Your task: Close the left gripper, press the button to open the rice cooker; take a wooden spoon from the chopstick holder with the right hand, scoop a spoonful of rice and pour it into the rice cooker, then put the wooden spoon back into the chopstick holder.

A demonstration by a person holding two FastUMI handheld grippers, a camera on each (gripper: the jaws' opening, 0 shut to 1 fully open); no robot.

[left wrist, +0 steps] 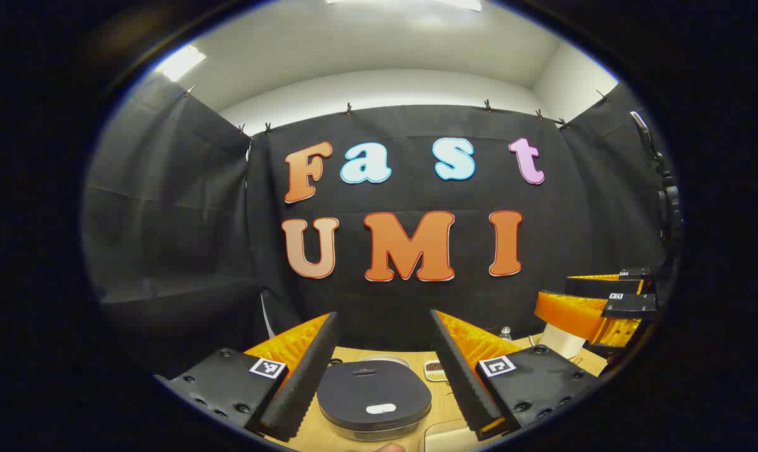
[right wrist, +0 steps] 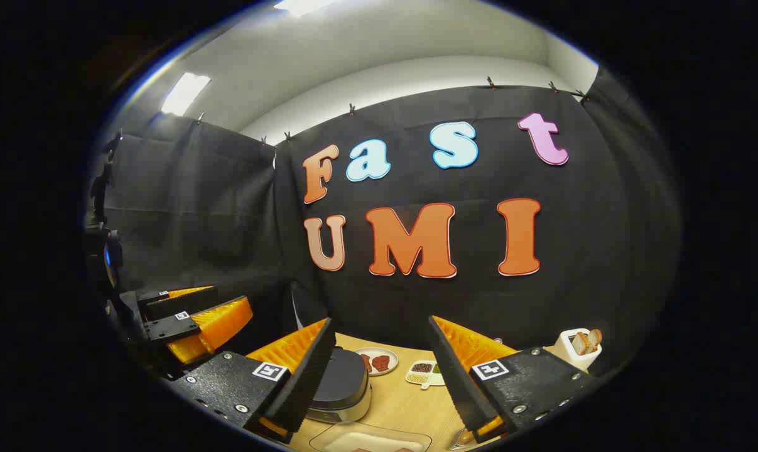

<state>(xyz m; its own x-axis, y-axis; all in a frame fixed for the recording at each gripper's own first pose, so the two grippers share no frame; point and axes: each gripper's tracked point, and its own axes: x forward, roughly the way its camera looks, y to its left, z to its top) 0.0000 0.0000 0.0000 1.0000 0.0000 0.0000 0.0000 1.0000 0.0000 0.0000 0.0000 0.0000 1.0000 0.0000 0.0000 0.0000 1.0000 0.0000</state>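
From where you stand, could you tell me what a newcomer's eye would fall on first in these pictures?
The dark rice cooker stands out, sitting lid-down on the wooden table, framed between the open fingers of the left gripper. In the right gripper view, the right gripper is open too, with a small plate of food beyond it and a white holder at the far right.

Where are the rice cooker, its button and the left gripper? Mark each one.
rice cooker [left wrist: 373, 390]: left gripper view, middle of its closed dark lid.
button [left wrist: 380, 408]: left gripper view, the pale oval at the lid's front.
left gripper [left wrist: 379, 370]: left gripper view, midway between its open fingertips.
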